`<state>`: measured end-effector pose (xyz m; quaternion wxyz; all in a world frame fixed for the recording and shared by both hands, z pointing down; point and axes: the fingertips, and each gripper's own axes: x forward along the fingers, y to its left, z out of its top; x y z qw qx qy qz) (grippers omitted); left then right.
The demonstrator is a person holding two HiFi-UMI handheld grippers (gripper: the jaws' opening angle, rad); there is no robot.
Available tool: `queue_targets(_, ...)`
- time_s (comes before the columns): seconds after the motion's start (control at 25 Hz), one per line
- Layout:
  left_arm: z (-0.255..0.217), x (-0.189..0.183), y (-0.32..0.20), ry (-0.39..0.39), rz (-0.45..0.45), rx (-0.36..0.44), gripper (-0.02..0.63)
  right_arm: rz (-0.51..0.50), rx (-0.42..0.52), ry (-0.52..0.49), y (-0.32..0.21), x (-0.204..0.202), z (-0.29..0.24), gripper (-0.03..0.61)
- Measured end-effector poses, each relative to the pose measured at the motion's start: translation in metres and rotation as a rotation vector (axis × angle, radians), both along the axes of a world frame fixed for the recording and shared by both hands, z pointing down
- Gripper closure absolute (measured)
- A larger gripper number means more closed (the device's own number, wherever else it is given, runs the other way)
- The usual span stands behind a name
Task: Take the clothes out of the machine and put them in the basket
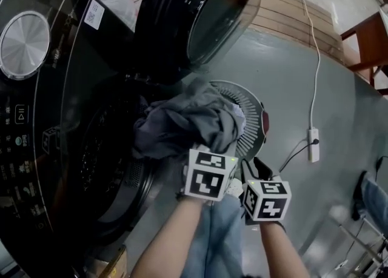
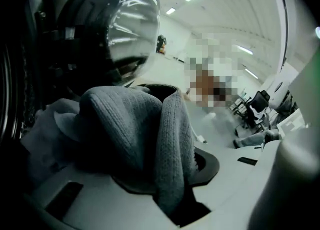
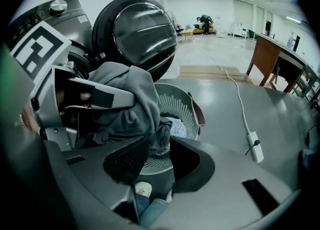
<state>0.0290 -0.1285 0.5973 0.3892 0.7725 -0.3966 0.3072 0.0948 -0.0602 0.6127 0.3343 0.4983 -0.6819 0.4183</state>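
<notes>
A grey knit garment [image 1: 182,122] hangs bunched between the dark washer's drum opening [image 1: 103,149] and the round grey slatted basket [image 1: 247,104] on the floor. My left gripper [image 1: 203,145] is shut on it; in the left gripper view the cloth [image 2: 130,129] fills the space between the jaws of the left gripper [image 2: 165,174]. My right gripper [image 1: 250,171] is just to the right and nearer me. In its own view the right gripper [image 3: 160,149] shows a narrow gap, with the garment's [image 3: 132,93] lower end hanging just beyond the tips, over the basket [image 3: 175,101]. A light cloth [image 3: 177,126] lies in the basket.
The washer's round door [image 1: 200,10] stands open above the garment. A white power strip [image 1: 313,145] and its cable lie on the grey floor to the right. A wooden platform [image 1: 297,19] is at the back, and a brown table [image 1: 370,40] at far right. My jeans-clad legs are below.
</notes>
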Motion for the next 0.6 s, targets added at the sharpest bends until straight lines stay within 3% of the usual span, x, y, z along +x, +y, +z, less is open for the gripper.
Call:
queue_targets(0.16,0.005,0.008,0.001,0.062,-0.065,-0.056,0.484,0.033,-0.004,0.014,0.004,0.021,0.003,0.448)
queue_targets(0.2,0.009,0.004,0.001,0.053,-0.087,-0.073,0.463,0.043,-0.006,0.014,0.005,0.025,0.003,0.448)
queue_targets(0.24,0.013,-0.002,0.000,0.026,-0.107,-0.080,0.384,0.052,-0.007,0.013,0.006,0.027,0.004,0.448)
queue_targets(0.32,0.018,-0.020,-0.005,-0.057,-0.138,-0.055,0.199,0.061,-0.011,0.010,0.009,0.029,0.005,0.449)
queue_targets(0.36,0.018,-0.031,-0.008,-0.104,-0.150,-0.030,0.154,0.061,-0.012,0.008,0.010,0.028,0.005,0.448)
queue_targets(0.48,0.018,-0.072,-0.012,-0.256,-0.165,0.036,0.124,0.043,-0.014,0.001,0.012,0.022,0.005,0.448)
queue_targets(0.6,0.028,-0.127,-0.006,-0.431,-0.150,0.045,0.108,0.022,-0.015,-0.010,0.013,0.012,0.005,0.449)
